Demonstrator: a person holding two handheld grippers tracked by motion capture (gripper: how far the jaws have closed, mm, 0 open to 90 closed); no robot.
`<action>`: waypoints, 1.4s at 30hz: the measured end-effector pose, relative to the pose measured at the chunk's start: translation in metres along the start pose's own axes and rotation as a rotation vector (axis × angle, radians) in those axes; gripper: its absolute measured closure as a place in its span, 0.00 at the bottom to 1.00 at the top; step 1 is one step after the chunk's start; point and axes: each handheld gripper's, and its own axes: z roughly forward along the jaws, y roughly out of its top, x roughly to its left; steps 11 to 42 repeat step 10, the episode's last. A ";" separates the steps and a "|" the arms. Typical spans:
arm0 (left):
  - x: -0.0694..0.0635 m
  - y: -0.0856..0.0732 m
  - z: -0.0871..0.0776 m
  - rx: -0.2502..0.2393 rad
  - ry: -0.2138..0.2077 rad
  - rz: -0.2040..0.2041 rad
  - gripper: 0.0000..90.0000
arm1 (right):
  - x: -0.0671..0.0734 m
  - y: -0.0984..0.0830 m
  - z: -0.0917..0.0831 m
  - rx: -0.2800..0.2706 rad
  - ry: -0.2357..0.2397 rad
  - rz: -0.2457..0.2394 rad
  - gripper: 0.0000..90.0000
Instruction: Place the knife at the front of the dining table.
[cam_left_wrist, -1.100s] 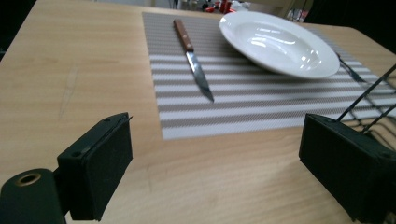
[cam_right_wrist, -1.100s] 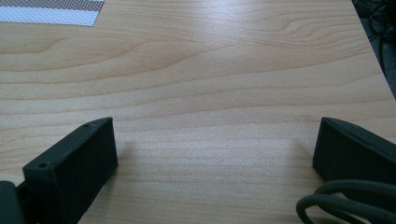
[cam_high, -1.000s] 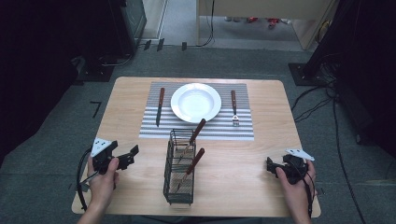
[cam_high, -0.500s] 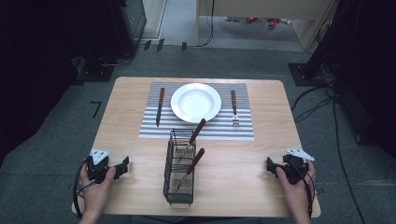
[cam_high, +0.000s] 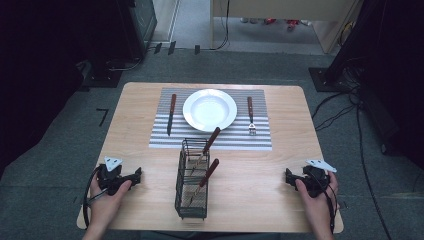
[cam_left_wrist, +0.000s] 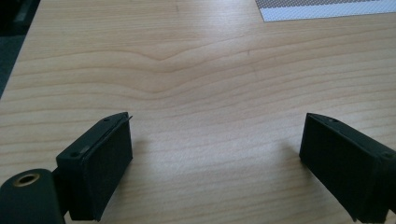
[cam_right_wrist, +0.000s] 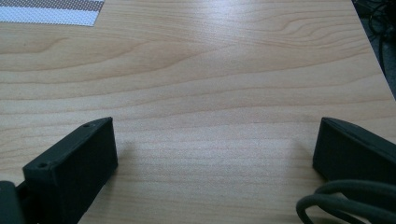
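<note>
Both grippers rest low on the near edge of the pale wooden tabletop (cam_high: 280, 165), one at each near corner, well apart from everything set out on it. The left gripper (cam_high: 134, 176) has its fingers (cam_left_wrist: 100, 168) spread wide, with bare wood and nothing else between them. The right gripper (cam_high: 290, 177) has its fingers (cam_right_wrist: 74, 172) spread just as wide over empty wood, its cable curling in at the near right of the right gripper view.

Between the 2 hands, near the middle of the tabletop, stands the black wire cutlery caddy (cam_high: 192, 180). 2 brown wooden-handled utensils (cam_high: 210, 142) lean in it, handles up and tilted to the far right; their working ends are hidden among the wires, so I cannot tell what kind they are. Beyond the caddy lies the grey-and-white striped placemat (cam_high: 165, 137), carrying a round white plate (cam_high: 210, 110) at its centre, a wooden-handled knife (cam_high: 171, 114) just left of the plate and a wooden-handled fork (cam_high: 250, 116) just right of it.

The work looks to be place setting, and this reads as a pause between picks: neither hand holds anything and both sit in a rest pose. A likely next move is to lift 1 gripper, bring it over the caddy, and line its open fingers around 1 slanted handle, closing well above the wire rim so the caddy does not tip or drag.
</note>
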 end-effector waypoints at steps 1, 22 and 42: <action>0.000 0.000 0.000 0.000 0.000 0.001 0.10 | 0.000 0.000 0.000 0.000 0.000 0.000 0.00; 0.000 0.001 0.001 0.001 -0.003 0.004 0.10 | 0.000 0.000 0.000 0.000 0.000 0.000 0.00; 0.000 0.001 0.001 0.001 -0.003 0.004 0.10 | 0.000 0.000 0.000 0.000 0.000 0.000 0.00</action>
